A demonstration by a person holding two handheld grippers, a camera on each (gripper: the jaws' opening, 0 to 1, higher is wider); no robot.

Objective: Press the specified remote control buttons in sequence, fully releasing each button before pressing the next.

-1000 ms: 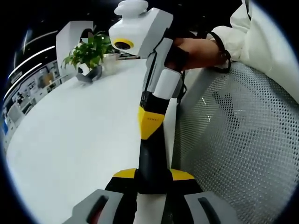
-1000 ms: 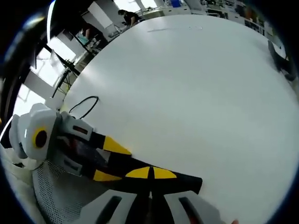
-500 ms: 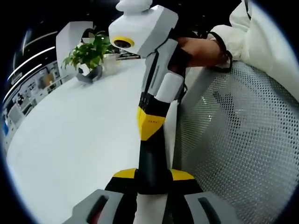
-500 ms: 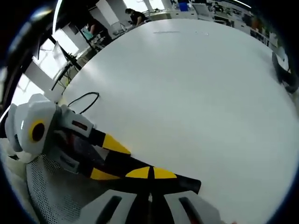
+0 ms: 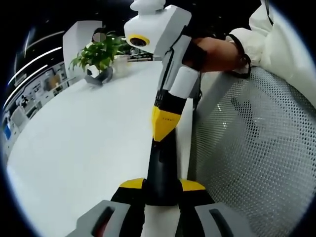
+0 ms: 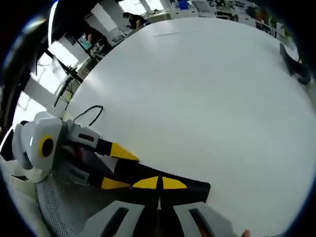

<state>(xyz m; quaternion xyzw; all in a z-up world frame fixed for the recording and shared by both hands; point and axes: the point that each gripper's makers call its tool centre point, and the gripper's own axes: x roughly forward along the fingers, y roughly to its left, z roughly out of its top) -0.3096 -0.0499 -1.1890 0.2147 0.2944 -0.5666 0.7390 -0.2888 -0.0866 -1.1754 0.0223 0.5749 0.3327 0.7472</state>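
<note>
The remote control (image 5: 161,170) hangs over the near edge of the white table (image 5: 84,143), just beside a mesh chair back (image 5: 256,148), clamped at 1 end in my left gripper (image 5: 162,185). Its buttons are hidden from me under the yellow tips, so I cannot tell which key is being touched.

My worry is that a blind press lands on the wrong key or on 2 at once. The remote is also held at 1 end only, so I judge that pushing far from the clamp could lever it round in the jaws or pry it loose onto the table. A lift that is too shallow would not count as a full release either.

My right gripper (image 6: 159,183) has its 2 jaws closed together, holding nothing, the joined tips resting on the remote's black face.

Further out, a potted plant (image 5: 98,57) stands at the far edge and a thin cable (image 6: 89,113) loops near the table's side edge.
</note>
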